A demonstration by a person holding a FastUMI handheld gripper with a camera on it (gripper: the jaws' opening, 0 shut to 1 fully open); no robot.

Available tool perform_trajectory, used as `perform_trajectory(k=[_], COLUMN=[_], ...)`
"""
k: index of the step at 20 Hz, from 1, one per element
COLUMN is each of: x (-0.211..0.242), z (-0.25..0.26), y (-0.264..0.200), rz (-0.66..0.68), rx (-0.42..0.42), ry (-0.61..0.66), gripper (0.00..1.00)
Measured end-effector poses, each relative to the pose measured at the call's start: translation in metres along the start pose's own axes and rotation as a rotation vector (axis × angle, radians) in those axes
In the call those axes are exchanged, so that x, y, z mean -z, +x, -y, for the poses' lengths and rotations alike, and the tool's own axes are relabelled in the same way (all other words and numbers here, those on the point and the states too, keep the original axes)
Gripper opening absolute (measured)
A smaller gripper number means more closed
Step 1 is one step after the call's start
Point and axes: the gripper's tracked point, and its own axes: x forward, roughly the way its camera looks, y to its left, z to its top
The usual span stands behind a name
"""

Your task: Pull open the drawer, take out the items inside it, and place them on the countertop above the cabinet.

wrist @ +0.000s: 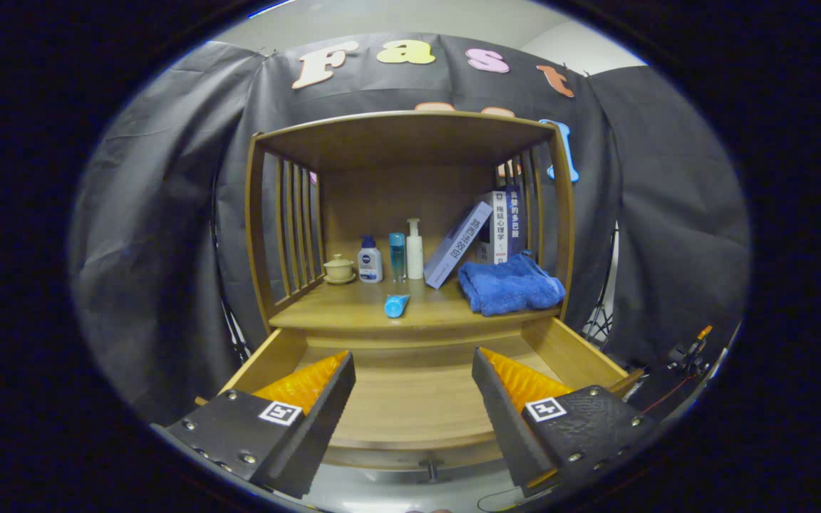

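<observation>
Spread wide and gripping nothing, the jaws of the gripper (414, 399) are hanging over the pulled-out drawer (410, 399), one finger to each side of its bare wooden floor. I'm reading the drawer as emptied: no item is lying on the part of the bottom that I can see between the fingers (the near corners are hidden under the fingers themselves, so I can't vouch for those).

Up on the countertop (353, 303), just beyond the drawer's back edge, a small blue tube (396, 305) is lying on its side near the front lip, well apart from the row standing at the back. That row is a lidded cup (338, 268), a white bottle with a blue cap (370, 261), a slim blue bottle (397, 256) and a white pump bottle (415, 249). A book (457, 244) is leaning against upright books (500, 224), and a folded blue towel (510, 285) is sitting in front of them.

I'm judging the tube's spot by the edge as a quick drop-off from the drawer, the task looking close to finished.
</observation>
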Motion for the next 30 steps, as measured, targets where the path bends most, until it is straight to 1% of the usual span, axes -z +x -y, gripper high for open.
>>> perform_trajectory(k=[2,4,6,10,11,13,17,19,20,21,22,23,24,25,26,27,30], x=[0.01,0.027,0.046,0.082,0.078,0.078,0.079,0.086,0.101,0.119,0.137,0.149,0.154,0.153,0.156,0.152,0.154], z=[0.006,0.003,0.011,0.023,0.021,0.026,0.026,0.022,0.02,0.02,0.019,0.019,0.017,0.006,0.005,0.002,0.004], y=[-0.008,-0.013,-0.015,-0.011,-0.011,-0.01,-0.012,-0.022,-0.023,-0.025,-0.024,-0.017,-0.01,-0.001,0.006,-0.003,-0.001], rz=[0.027,0.039,0.036,0.004,0.039,0.056,0.099,0.111,0.077,0.022,-0.014,-0.037,-0.054,-0.035,-0.027,-0.007,0.031], rx=[0.02,0.008,0.021,0.038,0.026,0.028,0.052,0.044,0.042,0.05,0.039,0.043,0.031,-0.032,-0.033,-0.029,0.007], ry=[-0.01,-0.026,-0.043,-0.007,0.016,0.016,0.013,0.07,0.08,0.077,0.055,0.028,0.018,0.039,0.04,0.03,-0.072], gripper=[0.98,0.98,0.98,0.98,0.98,0.98,0.99,0.99,0.99,0.99,0.98,0.99,0.99,0.99,0.98,0.98,0.99])
